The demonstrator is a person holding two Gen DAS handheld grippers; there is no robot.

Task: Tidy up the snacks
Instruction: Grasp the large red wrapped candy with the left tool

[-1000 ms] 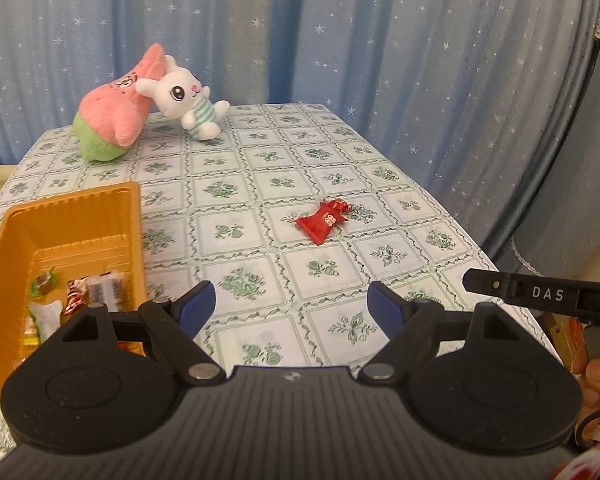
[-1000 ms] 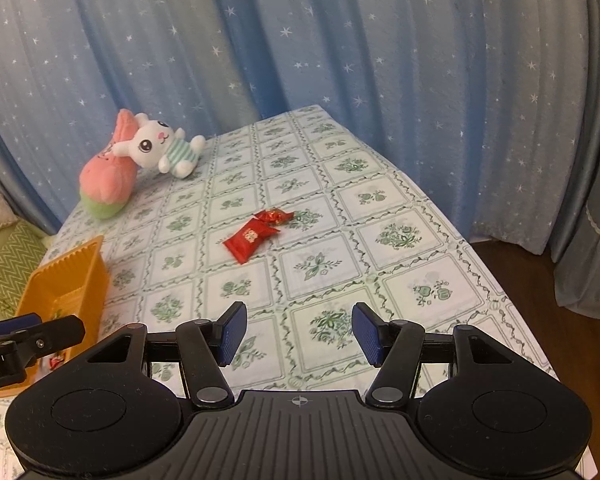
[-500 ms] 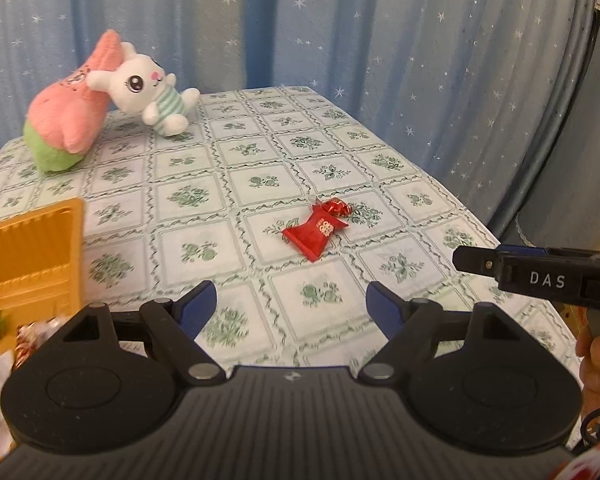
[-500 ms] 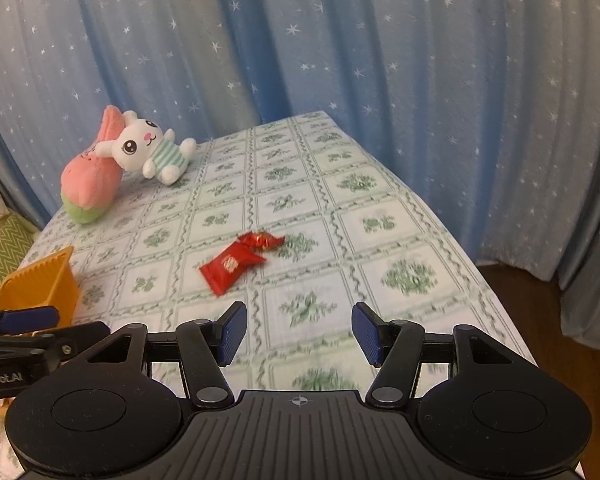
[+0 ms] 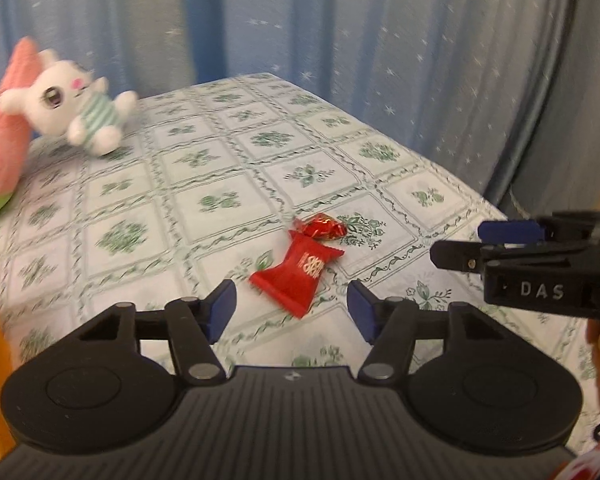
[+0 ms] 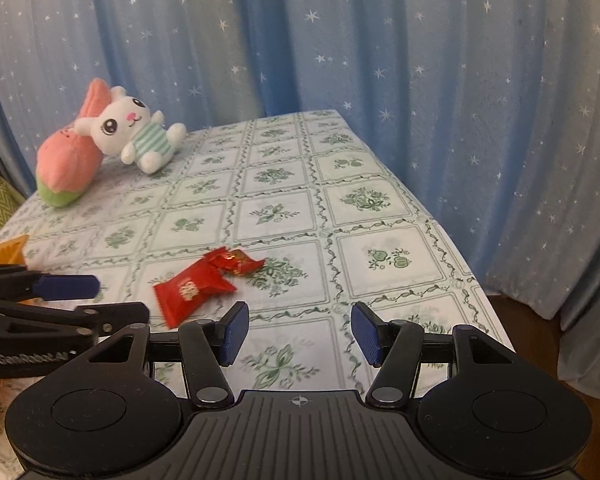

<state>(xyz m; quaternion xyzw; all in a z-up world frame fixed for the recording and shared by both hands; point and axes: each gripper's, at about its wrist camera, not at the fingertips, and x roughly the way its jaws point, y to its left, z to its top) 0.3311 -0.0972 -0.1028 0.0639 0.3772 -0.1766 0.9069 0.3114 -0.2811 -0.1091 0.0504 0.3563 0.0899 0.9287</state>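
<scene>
Where the green-patterned tablecloth [image 6: 364,200] nears the table's front edge, one red packet [image 5: 298,270] lies flat: glossy rectangular wrapper, crimped ends, a pale gold emblem at its middle. Touching its far end, a smaller red candy [image 5: 323,227] in crinkled foil with a twisted tail. Left gripper [image 5: 291,307]: jaws apart, empty, packet just ahead between the blue pads [image 5: 220,309]. Right gripper [image 6: 300,334]: jaws apart, empty, packet ahead to its left. Orange bin [image 6: 4,250]: corner only, at the left edge. Far left corner: pink plush [image 6: 66,160] with white bunny [image 6: 134,134] leaning on it. Blue star curtain [image 6: 380,40] behind.
</scene>
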